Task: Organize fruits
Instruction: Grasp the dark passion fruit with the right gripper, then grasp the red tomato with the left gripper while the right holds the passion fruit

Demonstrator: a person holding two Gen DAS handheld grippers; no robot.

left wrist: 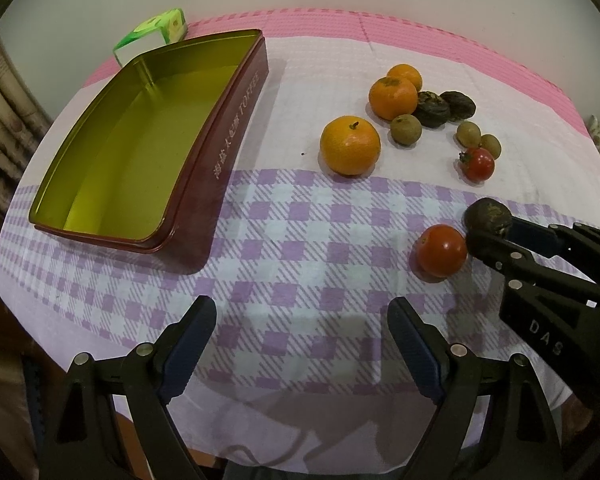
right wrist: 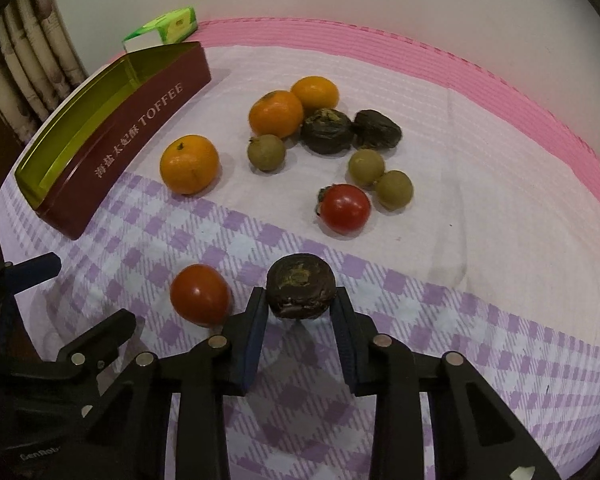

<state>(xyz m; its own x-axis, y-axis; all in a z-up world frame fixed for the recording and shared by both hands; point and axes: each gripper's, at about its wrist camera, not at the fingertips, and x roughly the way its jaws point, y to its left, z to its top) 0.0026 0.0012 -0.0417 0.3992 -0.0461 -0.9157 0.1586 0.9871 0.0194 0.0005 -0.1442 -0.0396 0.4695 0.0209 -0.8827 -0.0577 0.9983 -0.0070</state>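
My right gripper point(right wrist: 300, 304) is shut on a dark wrinkled fruit point(right wrist: 300, 286), seen also in the left wrist view point(left wrist: 488, 214), held just above the cloth. A red tomato point(right wrist: 199, 294) lies just left of it. Further back lie three oranges point(right wrist: 189, 164), two more dark fruits point(right wrist: 327, 130), three small green-brown fruits point(right wrist: 266, 152) and a second tomato point(right wrist: 345, 208). The open maroon toffee tin point(left wrist: 228, 148) with a gold inside stands empty at the left. My left gripper point(left wrist: 300, 316) is open and empty above the checked cloth near the front edge.
A green and white carton point(left wrist: 156, 30) lies behind the tin by the wall. A curtain point(right wrist: 32, 60) hangs at the far left. The table's front edge point(left wrist: 260, 456) runs below my left gripper. The pink cloth strip point(right wrist: 420, 52) marks the far side.
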